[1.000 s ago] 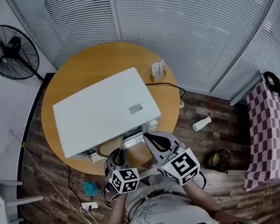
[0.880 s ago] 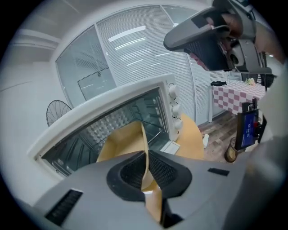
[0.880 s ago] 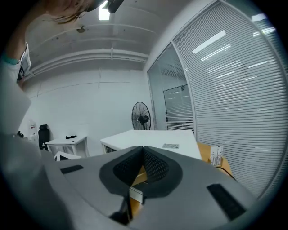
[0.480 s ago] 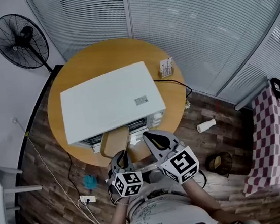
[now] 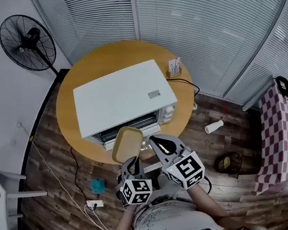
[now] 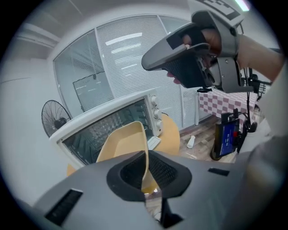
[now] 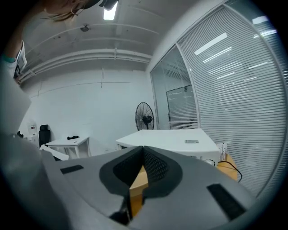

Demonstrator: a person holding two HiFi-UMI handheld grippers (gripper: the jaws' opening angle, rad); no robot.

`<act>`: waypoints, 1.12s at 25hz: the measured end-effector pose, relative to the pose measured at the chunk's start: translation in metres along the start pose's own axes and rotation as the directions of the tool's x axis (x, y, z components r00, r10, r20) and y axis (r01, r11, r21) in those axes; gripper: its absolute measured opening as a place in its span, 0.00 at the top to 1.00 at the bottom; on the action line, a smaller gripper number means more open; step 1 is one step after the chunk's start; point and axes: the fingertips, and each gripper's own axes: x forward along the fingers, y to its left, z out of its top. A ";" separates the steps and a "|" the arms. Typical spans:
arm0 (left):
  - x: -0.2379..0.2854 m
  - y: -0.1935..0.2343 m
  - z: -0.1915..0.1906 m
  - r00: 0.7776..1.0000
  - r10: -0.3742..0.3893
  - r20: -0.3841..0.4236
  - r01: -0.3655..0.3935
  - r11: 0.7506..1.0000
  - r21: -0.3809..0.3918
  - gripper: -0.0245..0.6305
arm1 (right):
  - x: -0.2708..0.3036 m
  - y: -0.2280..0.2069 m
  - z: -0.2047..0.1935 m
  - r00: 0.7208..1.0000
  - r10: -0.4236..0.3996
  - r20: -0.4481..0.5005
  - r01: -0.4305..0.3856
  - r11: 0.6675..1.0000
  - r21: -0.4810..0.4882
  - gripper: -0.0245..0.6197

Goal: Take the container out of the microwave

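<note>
Head view: white microwave [image 5: 124, 101] sits on a round wood table [image 5: 69, 103], w/ a fan [image 5: 26, 40] at its 10 o'clock. The tan container [image 5: 127, 144] is at the microwave's 6 o'clock, outside the front and over the table edge, far end right at the mouth. Left claw [image 5: 132, 162] has the container's near rim. Right claw [image 5: 155, 141] is just beside it at 3 o'clock, not touching. A bottle [image 5: 214, 127] lies on the floor at 3 o'clock, w/ a checked cloth [image 5: 286, 135] past it.

Left gripper view: left claw [image 6: 145, 155] is nearly shut, pads pinching the container [image 6: 121, 146] wall. Container is tilted, open side toward 9 o'clock. Microwave [image 6: 112, 119] mouth is open behind it. Right claw [image 6: 153, 63] is at 1 o'clock.

Right gripper view: right claw [image 7: 143, 150] is shut, tips touching, nothing gripped. A tan patch shows thru the gap below the tips; can't tell what it is. Microwave [image 7: 171, 139] top is ahead, fan [image 7: 145, 116] at 12 o'clock.
</note>
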 end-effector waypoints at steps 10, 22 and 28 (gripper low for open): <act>-0.032 -0.011 -0.016 0.997 -0.061 0.036 0.060 0.997 0.041 0.92 | -0.015 0.041 -0.006 0.999 -0.036 -0.004 0.036 0.999 -0.015 0.97; -0.058 -0.022 -0.034 0.988 -0.141 0.071 0.136 0.989 0.060 0.92 | -0.038 0.076 -0.031 0.995 -0.095 -0.028 0.095 0.995 -0.008 0.97; -0.064 -0.027 -0.037 0.983 -0.169 0.074 0.164 0.984 0.066 0.92 | -0.040 0.085 -0.036 0.996 -0.091 -0.022 0.091 0.996 0.008 0.97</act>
